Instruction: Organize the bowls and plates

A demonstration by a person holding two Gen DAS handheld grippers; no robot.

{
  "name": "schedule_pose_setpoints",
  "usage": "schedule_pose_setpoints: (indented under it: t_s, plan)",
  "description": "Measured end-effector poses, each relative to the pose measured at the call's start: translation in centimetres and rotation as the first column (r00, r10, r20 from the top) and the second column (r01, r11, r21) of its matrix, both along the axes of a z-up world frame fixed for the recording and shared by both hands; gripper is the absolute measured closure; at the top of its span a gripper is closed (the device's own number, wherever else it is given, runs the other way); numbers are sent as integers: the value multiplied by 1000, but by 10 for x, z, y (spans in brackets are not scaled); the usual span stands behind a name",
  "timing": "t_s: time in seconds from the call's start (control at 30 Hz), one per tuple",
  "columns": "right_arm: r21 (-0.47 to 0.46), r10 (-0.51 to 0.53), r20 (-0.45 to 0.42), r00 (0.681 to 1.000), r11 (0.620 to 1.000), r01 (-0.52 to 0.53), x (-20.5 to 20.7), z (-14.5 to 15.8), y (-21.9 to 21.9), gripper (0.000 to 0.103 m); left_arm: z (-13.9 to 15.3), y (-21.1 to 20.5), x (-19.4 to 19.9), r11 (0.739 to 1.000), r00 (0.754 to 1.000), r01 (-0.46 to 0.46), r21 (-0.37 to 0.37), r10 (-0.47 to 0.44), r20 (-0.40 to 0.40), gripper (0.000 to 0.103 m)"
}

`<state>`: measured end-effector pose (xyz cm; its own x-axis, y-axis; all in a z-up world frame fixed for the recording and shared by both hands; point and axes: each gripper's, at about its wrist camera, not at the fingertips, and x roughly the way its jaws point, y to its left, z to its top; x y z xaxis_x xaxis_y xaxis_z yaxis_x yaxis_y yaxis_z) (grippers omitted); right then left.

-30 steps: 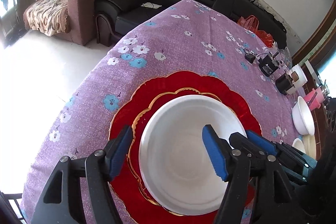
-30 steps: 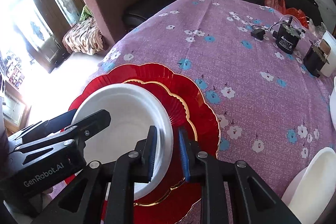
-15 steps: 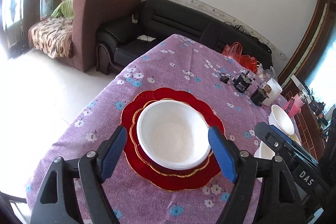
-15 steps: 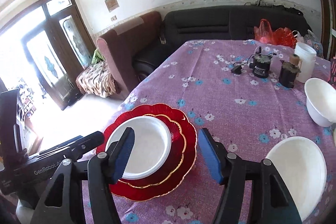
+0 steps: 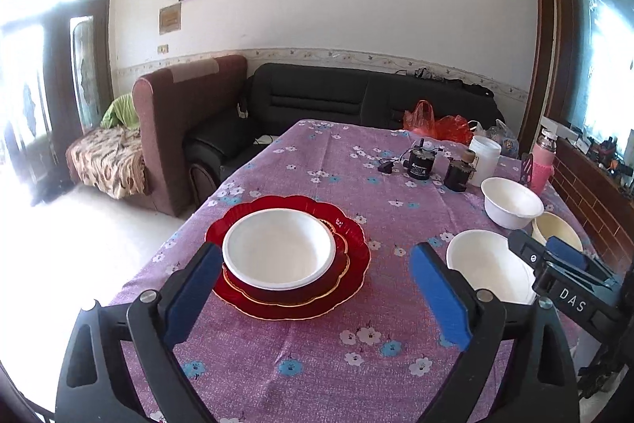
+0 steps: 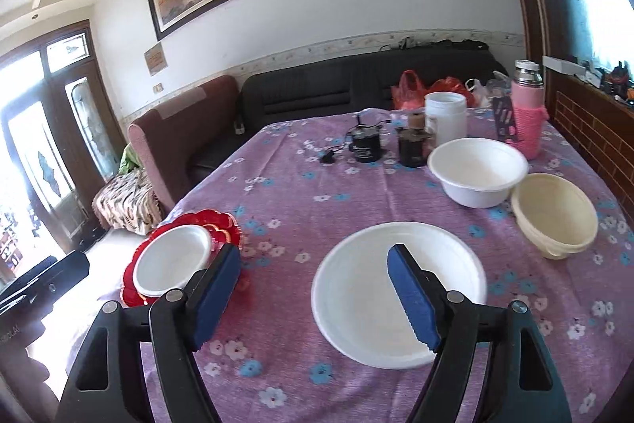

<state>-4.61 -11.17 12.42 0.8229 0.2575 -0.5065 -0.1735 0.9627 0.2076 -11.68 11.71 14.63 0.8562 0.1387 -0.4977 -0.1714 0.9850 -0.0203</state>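
Left claw (image 5: pixel 317 298): jaws opening wide; nothing lying between the blue pads (image 5: pixel 194 294); touching nothing
Right claw (image 6: pixel 315 294): jaws opening wide as well; holding nothing; hovering over the near rim of the flat white plate (image 6: pixel 364 304)
Pose: both claws pointing down at a slant over the worktop (image 5: pixel 317 363), clear of the dishes
Red stack: white dish (image 5: pixel 277 248) sitting on a small red plate (image 5: pixel 340 248), itself sitting on the large scalloped red plate (image 5: pixel 356 260)
Right side: white bowl (image 6: pixel 477 171) and cream bowl (image 6: pixel 554 215) standing side by side, both showing nothing inside
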Motion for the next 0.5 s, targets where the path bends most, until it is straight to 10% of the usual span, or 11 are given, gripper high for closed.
schedule_pose_setpoints:
  t_s: [0.5]
  plan:
    - [-107,-146,77,986,982,154,-24,9,-54,19,6,-55,-14,994,995,104,25,-104,-10,5]
